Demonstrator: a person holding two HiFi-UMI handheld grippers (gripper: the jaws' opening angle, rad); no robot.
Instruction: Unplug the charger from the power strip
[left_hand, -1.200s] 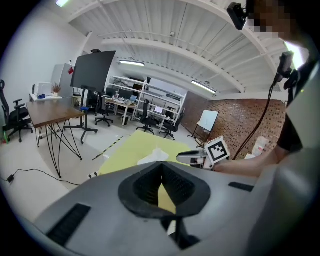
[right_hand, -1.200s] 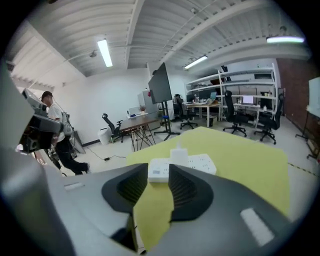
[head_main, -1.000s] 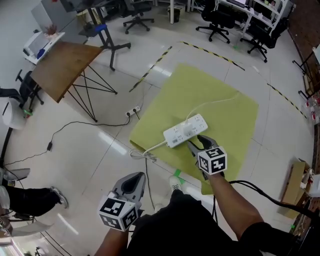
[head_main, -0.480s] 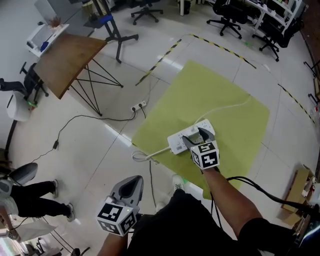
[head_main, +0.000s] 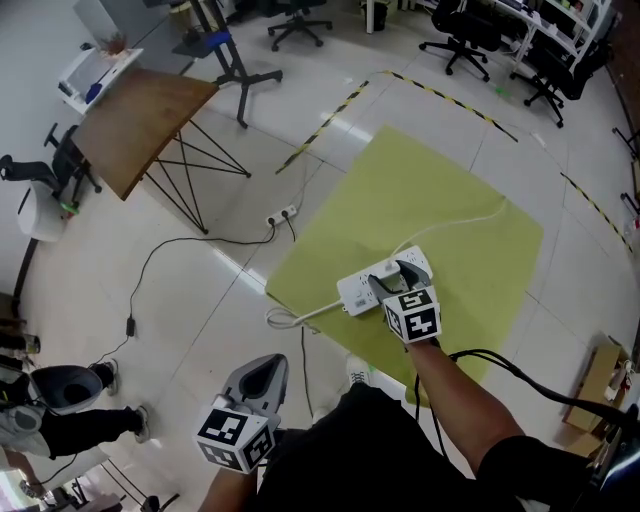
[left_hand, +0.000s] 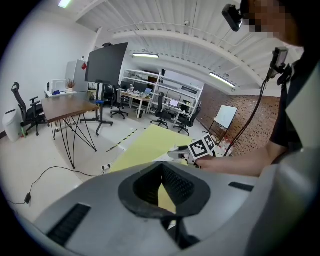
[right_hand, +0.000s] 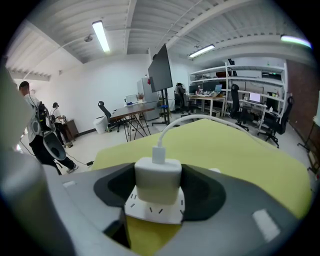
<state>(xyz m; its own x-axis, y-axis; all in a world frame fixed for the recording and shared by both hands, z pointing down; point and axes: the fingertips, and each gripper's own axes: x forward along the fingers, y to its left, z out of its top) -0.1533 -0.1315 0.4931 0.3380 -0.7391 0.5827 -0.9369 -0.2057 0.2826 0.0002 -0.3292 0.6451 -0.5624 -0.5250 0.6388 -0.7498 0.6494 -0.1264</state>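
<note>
yellow mat (head_main: 440, 190) | right tongs (head_main: 388, 275) just closed on charger (right_hand: 157, 177) | strip (head_main: 352, 295) half-hidden

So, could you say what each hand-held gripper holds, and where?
Right hand-held gripper: jaws, just closing, clamp the charger by its sides. Left hand-held gripper: nothing.

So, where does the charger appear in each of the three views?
Head view: the charger is at centre, on the power strip, between the jaws of the right gripper.
Left gripper view: it cannot be made out; the right gripper stands in front.
Right gripper view: lower centre, between the jaws, which have just been closing on it.
Shared landmark: the yellow-green mat.
</note>
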